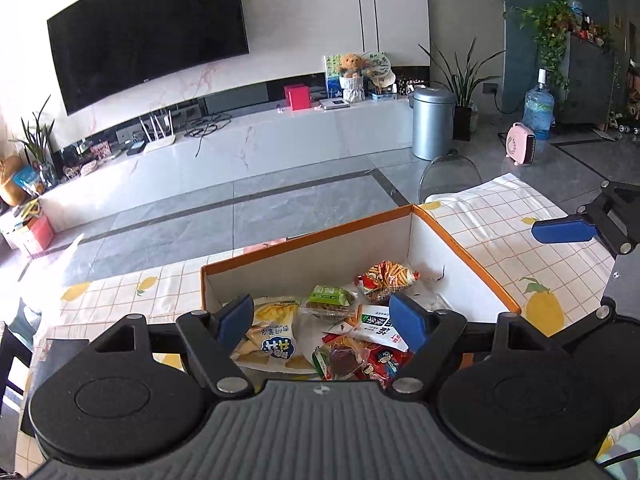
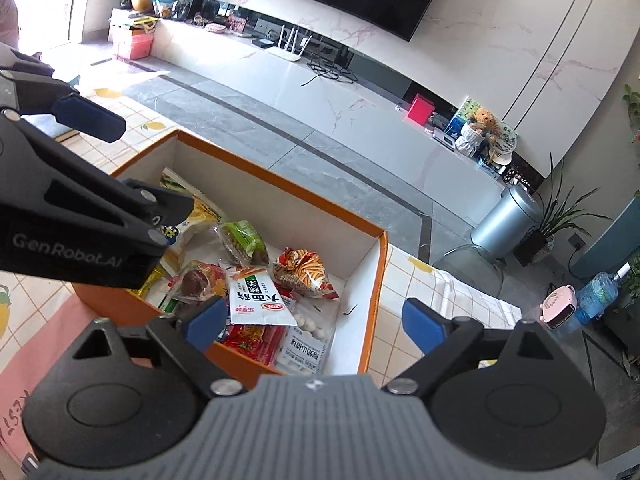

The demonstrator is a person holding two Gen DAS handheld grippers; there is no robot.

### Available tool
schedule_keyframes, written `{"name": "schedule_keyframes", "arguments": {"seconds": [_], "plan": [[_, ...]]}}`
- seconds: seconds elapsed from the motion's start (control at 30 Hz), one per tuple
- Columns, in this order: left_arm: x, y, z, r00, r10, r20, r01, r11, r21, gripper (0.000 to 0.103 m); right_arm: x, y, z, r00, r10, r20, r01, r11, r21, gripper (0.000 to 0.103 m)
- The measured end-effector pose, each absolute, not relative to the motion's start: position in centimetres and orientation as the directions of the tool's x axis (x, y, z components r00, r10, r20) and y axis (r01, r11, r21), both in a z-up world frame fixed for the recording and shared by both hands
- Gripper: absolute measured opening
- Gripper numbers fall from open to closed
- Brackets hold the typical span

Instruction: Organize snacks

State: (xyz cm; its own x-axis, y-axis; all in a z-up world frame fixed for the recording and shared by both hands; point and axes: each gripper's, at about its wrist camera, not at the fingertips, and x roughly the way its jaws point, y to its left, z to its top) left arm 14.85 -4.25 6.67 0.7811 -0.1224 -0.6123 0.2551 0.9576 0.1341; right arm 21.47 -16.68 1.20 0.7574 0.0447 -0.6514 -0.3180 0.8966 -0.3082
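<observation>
An orange-rimmed white box (image 1: 308, 258) (image 2: 372, 280) stands on the lemon-print tablecloth and holds several snack packs: a yellow and white chip bag (image 1: 276, 336), a green pack (image 1: 330, 298) (image 2: 242, 236), an orange striped bag (image 1: 390, 276) (image 2: 306, 270), a white and green sachet (image 1: 378, 322) (image 2: 256, 296) and red packs (image 1: 384, 364). My left gripper (image 1: 324, 322) is open and empty just above the box's near part; it also shows in the right wrist view (image 2: 132, 168). My right gripper (image 2: 316, 322) is open and empty over the box's near right corner; one blue finger (image 1: 564, 231) shows in the left wrist view.
The tablecloth (image 1: 500, 216) covers the table around the box. A pink cloth (image 2: 48, 332) lies at the near left. Beyond the table are a clear chair back (image 1: 450, 174), a grey bin (image 1: 432, 122), a TV bench (image 1: 240, 148) and a pink heater (image 1: 520, 144).
</observation>
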Motion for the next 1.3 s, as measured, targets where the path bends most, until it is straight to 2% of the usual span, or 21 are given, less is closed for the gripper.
{"name": "schedule_keyframes", "arguments": {"seconds": [0.13,0.2,0.4,0.5,0.8,1.0,1.3], "plan": [[11.6,-4.5,7.6,0.83,-0.083,-0.551,0.226,0.954,0.196,0.091,18.0,-17.9,2.2,0.791,0.062,-0.609,-0.271,0.927,-0.258,0.094],[10.1,-4.4,8.0,0.846,-0.084,-0.526,0.218,0.956,0.197,0.091,16.2,-18.4,2.7,0.807,0.066,-0.587,-0.246,0.941,-0.233,0.099],[5.8,-4.1,7.9,0.892,-0.062,-0.448,0.172,0.963,0.209,0.093,11.2,-19.8,3.2,0.841,0.06,-0.538,-0.172,0.972,-0.16,0.099],[4.7,-4.0,7.3,0.899,-0.043,-0.436,0.153,0.963,0.22,0.093,9.0,-19.9,3.1,0.854,0.059,-0.516,-0.148,0.98,-0.133,0.099],[3.4,-2.7,4.9,0.882,-0.037,-0.471,0.126,0.979,0.161,0.094,4.8,-19.1,1.6,0.882,0.054,-0.468,-0.092,0.994,-0.058,0.099],[3.6,-2.4,2.7,0.861,-0.006,-0.509,0.106,0.98,0.167,0.094,4.3,-18.2,-0.7,0.893,0.008,-0.45,-0.054,0.994,-0.09,0.099],[4.3,-2.6,0.2,0.832,-0.002,-0.554,0.119,0.977,0.175,0.094,5.7,-19.1,-3.3,0.874,0.02,-0.485,-0.035,0.999,-0.021,0.099]]}}
